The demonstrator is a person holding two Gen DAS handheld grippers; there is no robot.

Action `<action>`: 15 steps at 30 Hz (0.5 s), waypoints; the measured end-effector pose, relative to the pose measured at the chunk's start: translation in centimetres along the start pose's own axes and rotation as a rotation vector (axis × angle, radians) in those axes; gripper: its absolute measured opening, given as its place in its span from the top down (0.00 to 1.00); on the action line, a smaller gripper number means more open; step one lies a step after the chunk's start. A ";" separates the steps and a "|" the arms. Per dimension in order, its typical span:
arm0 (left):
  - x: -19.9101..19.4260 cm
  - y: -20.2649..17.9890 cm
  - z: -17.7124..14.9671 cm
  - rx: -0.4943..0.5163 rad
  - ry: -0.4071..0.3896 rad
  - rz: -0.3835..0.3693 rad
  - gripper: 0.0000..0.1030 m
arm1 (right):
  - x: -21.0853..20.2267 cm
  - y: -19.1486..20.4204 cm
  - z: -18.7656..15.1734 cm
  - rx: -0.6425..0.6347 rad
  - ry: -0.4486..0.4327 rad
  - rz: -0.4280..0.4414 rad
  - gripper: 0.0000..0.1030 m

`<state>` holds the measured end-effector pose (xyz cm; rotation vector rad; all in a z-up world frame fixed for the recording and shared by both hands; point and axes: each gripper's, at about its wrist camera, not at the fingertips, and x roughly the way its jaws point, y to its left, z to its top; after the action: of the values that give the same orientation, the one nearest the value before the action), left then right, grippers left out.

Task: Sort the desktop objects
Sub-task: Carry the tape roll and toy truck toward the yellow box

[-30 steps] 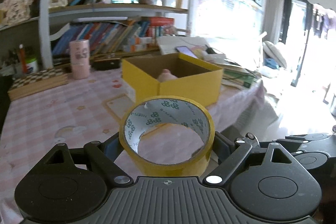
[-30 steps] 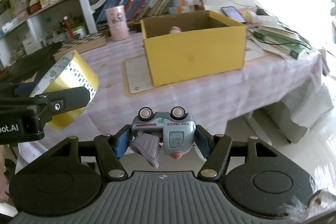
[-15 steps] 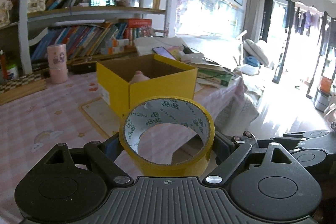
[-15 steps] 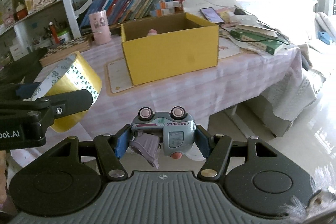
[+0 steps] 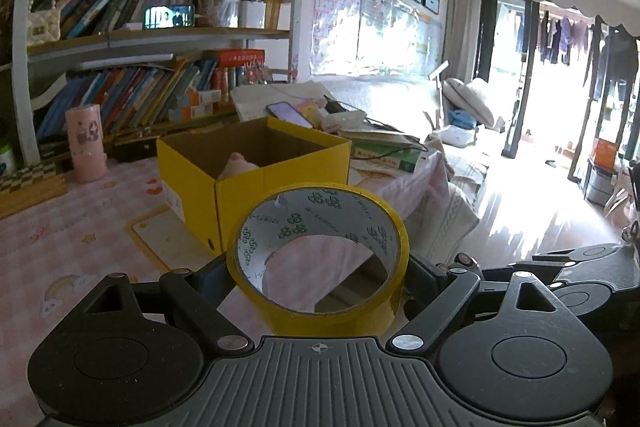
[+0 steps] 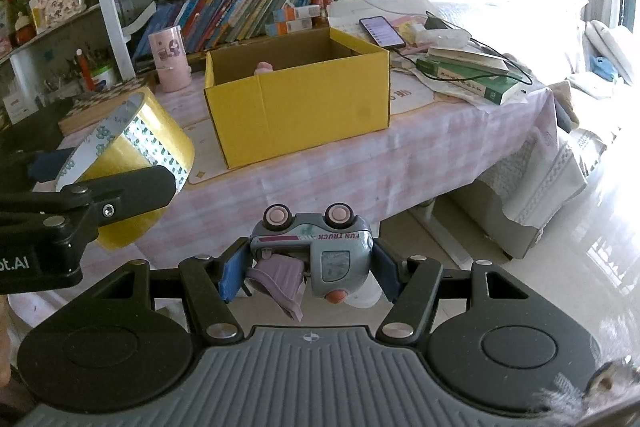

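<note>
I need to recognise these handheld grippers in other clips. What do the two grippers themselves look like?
Both match: a ribbed grey base, matte black round housings on either side, and black linkage arms with silver rivets. The right gripper has blue finger pads. The left gripper, seen side-on from the right wrist, shows white lettering ending "ot.AI".

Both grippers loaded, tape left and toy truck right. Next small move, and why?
Probably carry the toy truck in the right gripper forward over the open yellow box. Both loads look clamped, the tape roll in the left gripper, and both sit short of the box.
</note>
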<state>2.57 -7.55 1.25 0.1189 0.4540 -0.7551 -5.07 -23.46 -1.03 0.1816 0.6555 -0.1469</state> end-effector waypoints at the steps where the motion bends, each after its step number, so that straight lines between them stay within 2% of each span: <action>1: 0.2 0.0 0.1 0.004 -0.002 0.000 0.14 | 0.0 0.0 0.0 0.001 0.000 -0.001 0.40; 15: 2.7 -0.9 1.2 0.039 -0.016 0.004 0.14 | 2.6 -1.6 2.0 -0.008 0.013 0.016 0.40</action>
<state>4.04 -10.24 1.23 0.1503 0.4242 -0.7607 -2.17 -25.69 -1.24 0.1805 0.6674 -0.1284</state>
